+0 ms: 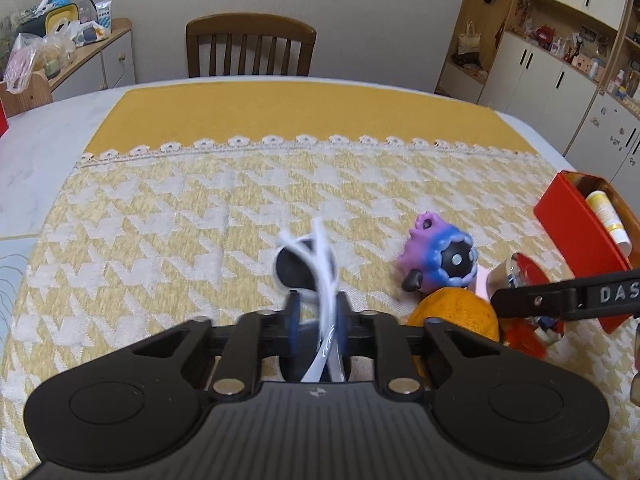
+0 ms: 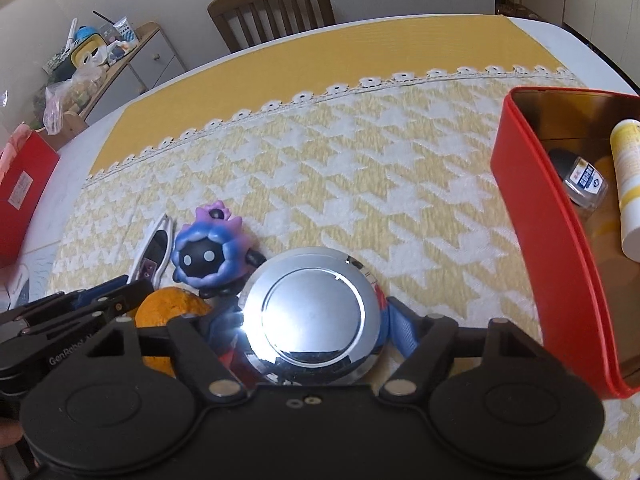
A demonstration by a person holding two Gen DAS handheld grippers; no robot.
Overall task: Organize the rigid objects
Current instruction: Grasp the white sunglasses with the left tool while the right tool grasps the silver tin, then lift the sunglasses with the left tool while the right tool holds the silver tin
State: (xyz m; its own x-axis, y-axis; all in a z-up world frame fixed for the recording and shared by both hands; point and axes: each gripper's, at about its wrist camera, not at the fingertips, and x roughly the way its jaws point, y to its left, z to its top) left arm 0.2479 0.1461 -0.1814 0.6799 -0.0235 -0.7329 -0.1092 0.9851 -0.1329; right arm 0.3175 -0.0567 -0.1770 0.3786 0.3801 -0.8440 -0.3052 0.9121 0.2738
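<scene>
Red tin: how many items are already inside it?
2 visible in the red tin: a white-and-yellow tube along its right side, and a small dark-capped bottle left of the tube. The tin runs out of frame, so more may be hidden.

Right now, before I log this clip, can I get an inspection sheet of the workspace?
Surface: table under a yellow houndstooth cloth.
Job's things: white sunglasses; shiny metal can; purple-blue toy figure; orange; red tin box holding a yellow-white tube and a small jar.
Clutter: nothing seen.
Grippers: left gripper shut on the sunglasses; right gripper around the can.
Cables: nothing seen.
Surroundings: wooden chair, cluttered sideboard, cabinets.
</scene>
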